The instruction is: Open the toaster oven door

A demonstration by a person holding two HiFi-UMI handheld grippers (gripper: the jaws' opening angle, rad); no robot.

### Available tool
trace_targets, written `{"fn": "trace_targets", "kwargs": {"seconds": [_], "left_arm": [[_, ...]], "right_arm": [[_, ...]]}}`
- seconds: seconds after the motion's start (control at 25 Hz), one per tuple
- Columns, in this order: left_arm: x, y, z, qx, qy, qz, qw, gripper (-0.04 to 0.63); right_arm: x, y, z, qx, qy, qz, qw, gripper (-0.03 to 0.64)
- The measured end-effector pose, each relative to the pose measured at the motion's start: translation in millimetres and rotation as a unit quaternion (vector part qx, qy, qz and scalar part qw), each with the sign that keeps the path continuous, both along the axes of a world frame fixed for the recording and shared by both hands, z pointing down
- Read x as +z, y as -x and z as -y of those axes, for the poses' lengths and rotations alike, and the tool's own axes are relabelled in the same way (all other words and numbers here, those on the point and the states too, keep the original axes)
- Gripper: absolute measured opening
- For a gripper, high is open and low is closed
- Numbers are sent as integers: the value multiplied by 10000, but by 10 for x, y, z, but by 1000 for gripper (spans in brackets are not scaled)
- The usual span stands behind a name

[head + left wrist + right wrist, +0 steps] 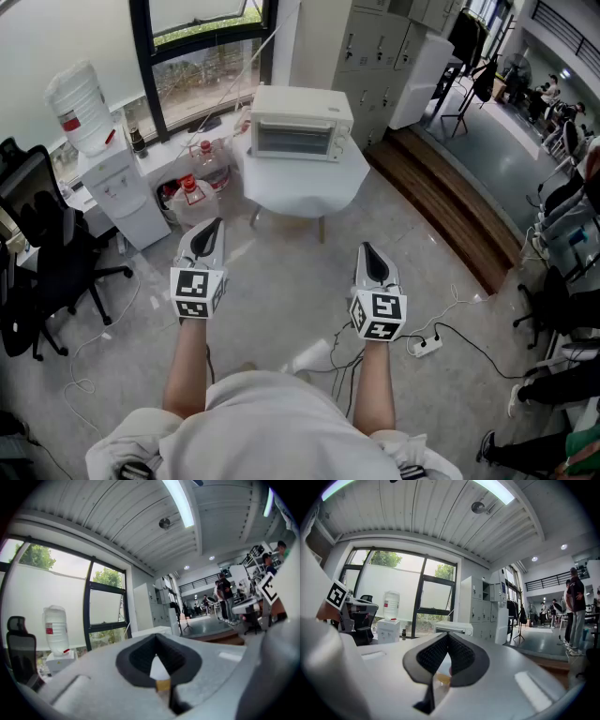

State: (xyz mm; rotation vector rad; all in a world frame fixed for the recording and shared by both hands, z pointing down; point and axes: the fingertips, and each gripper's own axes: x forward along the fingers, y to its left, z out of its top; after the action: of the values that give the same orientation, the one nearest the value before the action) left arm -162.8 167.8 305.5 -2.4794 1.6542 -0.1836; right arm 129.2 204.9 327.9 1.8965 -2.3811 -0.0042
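The toaster oven point(300, 127) is being kept on a white table point(281, 192) near the window, door closed, well apart from both grippers. Trouble is being risked on the approach: a power strip point(425, 346) and loose cables are lying on the floor near the feet and could be caught. The oven, probably light, could also be dragged forward if the door is pulled without bracing. The left gripper point(210, 225) is being held level with jaws fully together, nothing between them; the right gripper point(367, 249) is likewise being held closed and empty.
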Motion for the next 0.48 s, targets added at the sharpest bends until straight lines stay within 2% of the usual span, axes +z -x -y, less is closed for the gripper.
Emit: {"fn": "trace_targets", "kwargs": {"seconds": [0.48], "left_arm": [[-84,-50,-43,23,-47,-15,10000,-2]], "right_arm": [[-60,-14,-18,45,-32,76,10000,2]]}}
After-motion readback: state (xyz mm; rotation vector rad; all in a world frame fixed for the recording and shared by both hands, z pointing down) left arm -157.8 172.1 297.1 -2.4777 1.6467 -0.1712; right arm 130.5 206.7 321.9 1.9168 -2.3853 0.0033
